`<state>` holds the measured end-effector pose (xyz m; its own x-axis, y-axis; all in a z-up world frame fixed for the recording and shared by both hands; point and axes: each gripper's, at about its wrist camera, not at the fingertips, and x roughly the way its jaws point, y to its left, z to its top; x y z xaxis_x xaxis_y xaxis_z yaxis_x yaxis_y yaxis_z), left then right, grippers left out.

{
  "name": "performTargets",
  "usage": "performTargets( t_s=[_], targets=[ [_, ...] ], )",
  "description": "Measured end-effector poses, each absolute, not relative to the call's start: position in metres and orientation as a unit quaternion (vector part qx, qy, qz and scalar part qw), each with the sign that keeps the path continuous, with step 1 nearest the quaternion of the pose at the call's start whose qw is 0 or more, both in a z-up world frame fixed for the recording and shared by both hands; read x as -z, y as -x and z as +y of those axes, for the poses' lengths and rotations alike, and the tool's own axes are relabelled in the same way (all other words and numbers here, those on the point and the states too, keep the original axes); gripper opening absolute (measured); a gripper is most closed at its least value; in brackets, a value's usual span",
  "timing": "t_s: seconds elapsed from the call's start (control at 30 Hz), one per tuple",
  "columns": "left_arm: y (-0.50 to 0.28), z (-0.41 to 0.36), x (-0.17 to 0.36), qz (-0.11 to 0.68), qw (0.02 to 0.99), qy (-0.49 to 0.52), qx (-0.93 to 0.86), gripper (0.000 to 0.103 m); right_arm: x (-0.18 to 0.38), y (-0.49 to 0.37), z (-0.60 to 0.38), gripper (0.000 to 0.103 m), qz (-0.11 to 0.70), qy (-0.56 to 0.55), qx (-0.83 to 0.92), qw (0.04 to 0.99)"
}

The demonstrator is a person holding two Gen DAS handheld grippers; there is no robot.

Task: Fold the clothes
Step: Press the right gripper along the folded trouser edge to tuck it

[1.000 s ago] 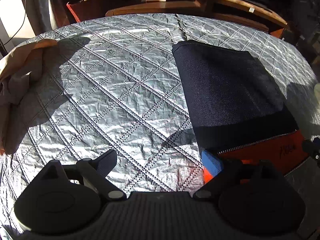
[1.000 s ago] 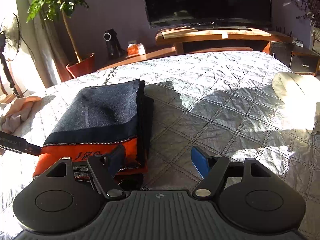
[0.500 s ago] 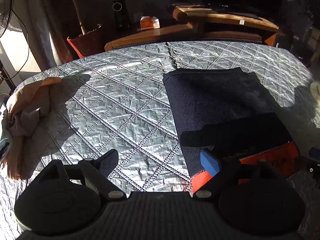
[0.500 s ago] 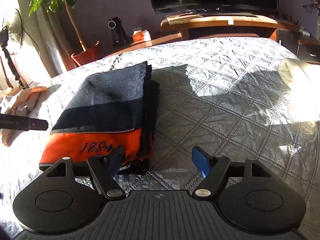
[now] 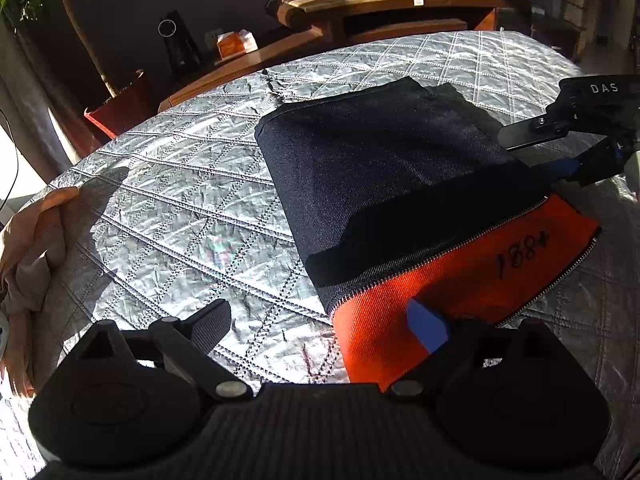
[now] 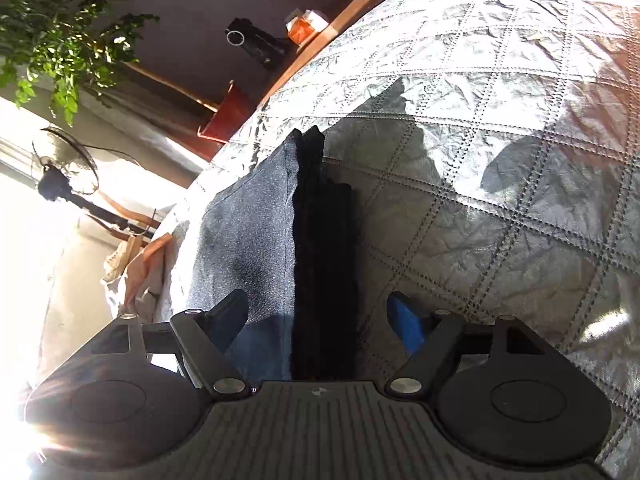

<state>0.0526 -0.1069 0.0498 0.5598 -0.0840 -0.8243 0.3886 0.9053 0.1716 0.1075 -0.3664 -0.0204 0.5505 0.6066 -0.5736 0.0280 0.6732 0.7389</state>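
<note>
Where the left wrist view begins, at its far left, a heap of beige clothes (image 5: 28, 248) lies on the silver quilted bed (image 5: 172, 216), well apart from the folded garment (image 5: 384, 176), which lies flat right of centre. Nearer the camera, the left tool (image 5: 324, 322) hangs released, its dark finger over bare quilt and its blue finger (image 5: 426, 330) over the garment's orange band (image 5: 460, 280), where "188+" is handwritten beside a zipper. Behind the bed stand a potted plant (image 5: 116, 108), a dark speaker (image 5: 176, 46), an orange box (image 5: 236, 42) and a wooden TV bench (image 5: 384, 4). At the right edge, the right tool (image 5: 560, 152) reaches in over the garment's right side. Its own tilted view shows it spread wide, straddling the garment's dark stacked edge (image 6: 320, 240), gripping nothing.
</note>
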Motion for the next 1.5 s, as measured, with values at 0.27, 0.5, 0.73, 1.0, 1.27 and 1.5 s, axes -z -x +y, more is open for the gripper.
performTargets(
  t_s=[0.27,0.5,0.73,1.0,1.27,1.5],
  targets=[
    [-0.057,-0.106,-0.038,0.467,0.859,-0.161,0.136,0.099,0.016,-0.141,-0.349,0.103,0.444,-0.319,-0.256,0.797],
    [-0.060,-0.100,-0.029,0.483,0.852,-0.145,0.140,0.103,0.025,-0.144,-0.337,0.092,0.478,-0.339,-0.332,0.739],
    [-0.060,-0.096,-0.026,0.490,0.849,-0.131,0.145,0.103,0.017,-0.151,-0.328,0.097,0.488,-0.308,-0.345,0.740],
    [-0.060,-0.096,-0.025,0.495,0.846,-0.131,0.150,0.103,0.025,-0.142,-0.334,0.016,0.512,-0.321,-0.271,0.750],
    [-0.063,-0.089,-0.027,0.502,0.843,-0.125,0.151,0.103,0.031,-0.094,-0.346,0.012,0.434,-0.427,-0.242,0.755],
    [-0.066,-0.082,-0.038,0.495,0.848,-0.110,0.153,0.102,0.004,-0.070,-0.347,0.010,0.407,-0.410,-0.242,0.779]
  ],
)
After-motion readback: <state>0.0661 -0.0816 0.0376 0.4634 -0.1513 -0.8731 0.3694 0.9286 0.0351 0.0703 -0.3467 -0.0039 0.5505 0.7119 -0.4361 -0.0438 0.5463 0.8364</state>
